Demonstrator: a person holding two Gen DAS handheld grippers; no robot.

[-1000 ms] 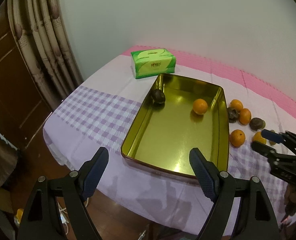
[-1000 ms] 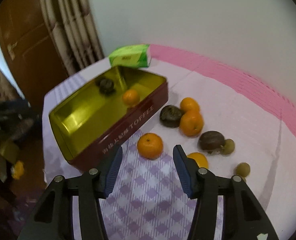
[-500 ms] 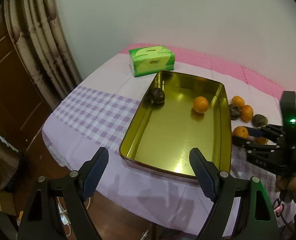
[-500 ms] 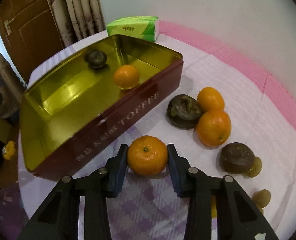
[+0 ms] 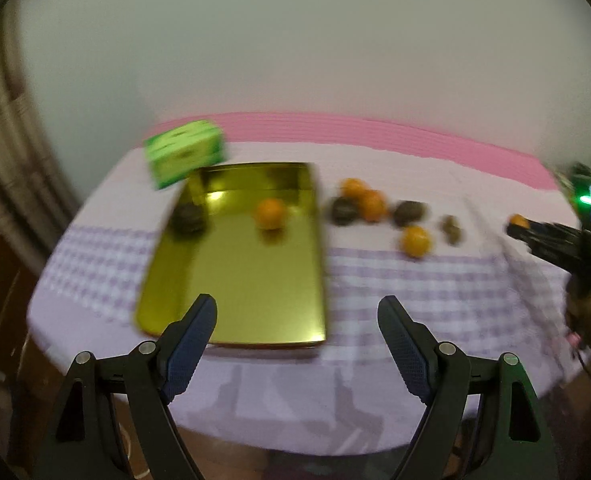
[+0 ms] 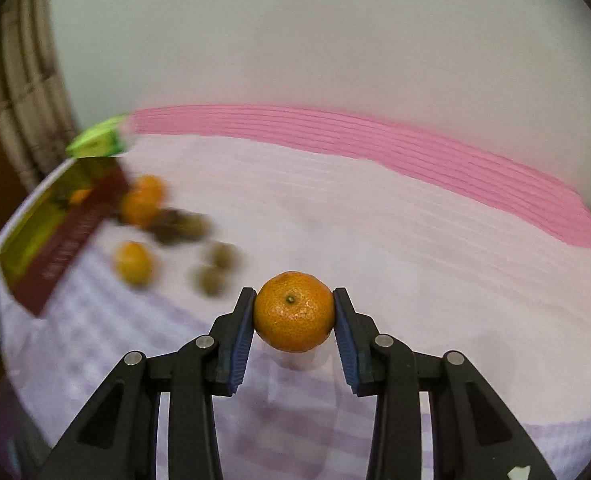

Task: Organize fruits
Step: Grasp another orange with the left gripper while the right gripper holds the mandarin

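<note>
Gripping an orange (image 6: 293,317) between both pads, our right gripper (image 6: 294,322) holds it above the tablecloth (image 6: 375,240) — well apart from the gold tin (image 5: 255,280). Our left gripper (image 5: 297,340) stands wide open, empty, near the tin's front edge — another orange (image 5: 270,213) lies inside.

A gold metal tin (image 5: 235,280) sits toward the table's left edge holding one orange (image 5: 270,213) and a dark fruit (image 5: 187,219), a green tissue box (image 5: 183,152) behind it at the far-left corner.

Dim warm indoor light, heavy motion blur, dark fisheye vignette at corners.
</note>
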